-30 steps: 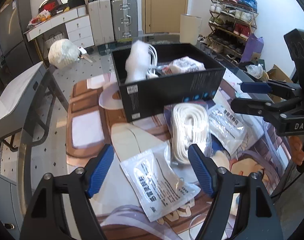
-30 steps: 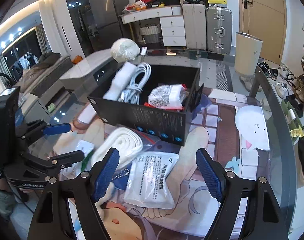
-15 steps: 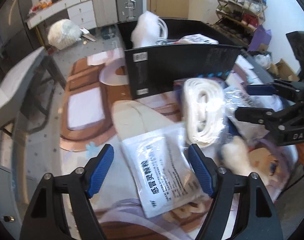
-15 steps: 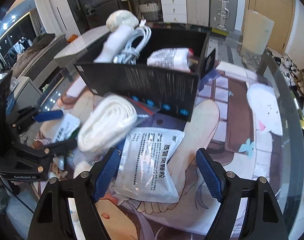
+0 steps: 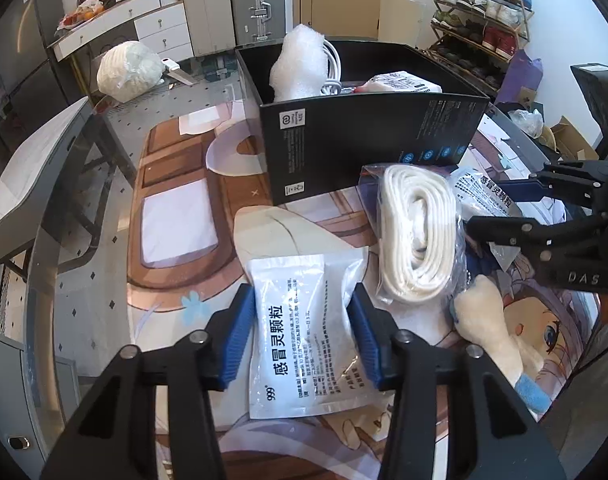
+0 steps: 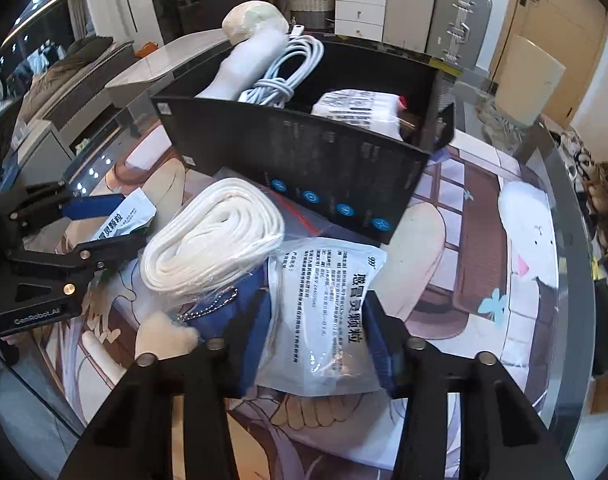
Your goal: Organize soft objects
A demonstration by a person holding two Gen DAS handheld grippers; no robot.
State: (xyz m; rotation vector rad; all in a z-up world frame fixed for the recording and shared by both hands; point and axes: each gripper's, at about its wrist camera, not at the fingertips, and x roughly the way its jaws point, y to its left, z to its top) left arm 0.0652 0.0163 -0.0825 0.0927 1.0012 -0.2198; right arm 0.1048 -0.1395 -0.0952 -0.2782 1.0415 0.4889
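Left tongs point(image 5: 299, 336) closing around a white sachet point(image 5: 304, 344); right tongs point(image 6: 318, 340) closing likewise (second sachet point(image 6: 324, 312), lower edge hidden).

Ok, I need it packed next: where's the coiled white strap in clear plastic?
The coiled white strap lies on the mat before the black box, between both medicine sachets.

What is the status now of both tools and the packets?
Left tool closing on flat white printed packet. Right tool closing on second crinkled white packet. Open black cardboard box ahead; path clear.
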